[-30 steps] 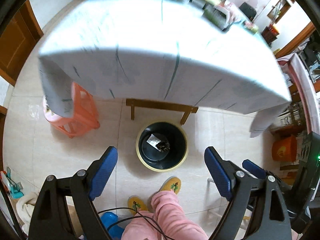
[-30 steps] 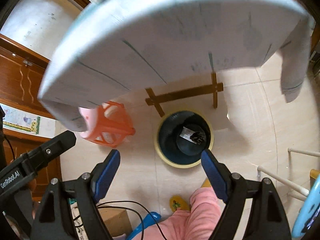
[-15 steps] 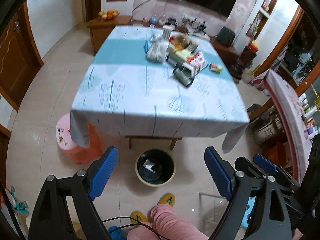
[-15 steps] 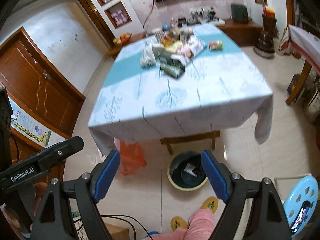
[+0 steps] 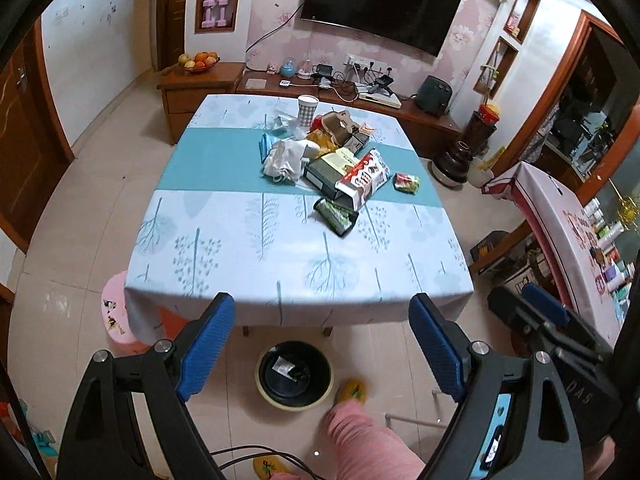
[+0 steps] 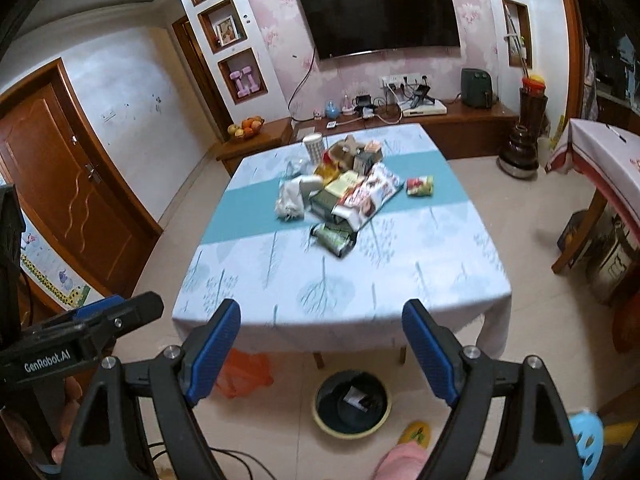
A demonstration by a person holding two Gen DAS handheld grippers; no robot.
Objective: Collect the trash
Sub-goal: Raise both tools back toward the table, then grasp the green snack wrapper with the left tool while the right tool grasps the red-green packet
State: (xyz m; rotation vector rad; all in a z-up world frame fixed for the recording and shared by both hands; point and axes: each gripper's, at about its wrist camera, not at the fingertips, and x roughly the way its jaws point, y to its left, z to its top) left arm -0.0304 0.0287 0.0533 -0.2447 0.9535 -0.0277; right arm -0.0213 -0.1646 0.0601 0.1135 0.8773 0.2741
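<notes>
A heap of trash [image 5: 332, 160] [image 6: 340, 188] lies mid-table: a white crumpled bag, a red-and-white snack wrapper [image 5: 362, 178], a dark green packet [image 5: 335, 216] [image 6: 334, 238] nearest me, a small red-green packet [image 5: 407, 182] and a checked paper cup [image 5: 307, 109]. On the floor under the table's near edge stands a black bin with a yellow rim [image 5: 295, 376] [image 6: 352, 404], holding a few scraps. My left gripper [image 5: 322, 346] and right gripper [image 6: 322, 346] both hang open and empty, high above the floor before the table's near edge, well short of the trash.
The table [image 5: 248, 264] wears a pale blue tree-print cloth. A pink stool [image 5: 114, 308] and an orange basket [image 6: 244, 374] stand at its left, a blue stool [image 6: 586, 436] at right. A person's pink-trousered leg [image 5: 368, 444] and yellow slippers are below. Sideboard and TV line the far wall.
Both grippers have risen from just over the bin and tilted up, so the tabletop and far wall now show. Their jaws have stayed open and empty.
</notes>
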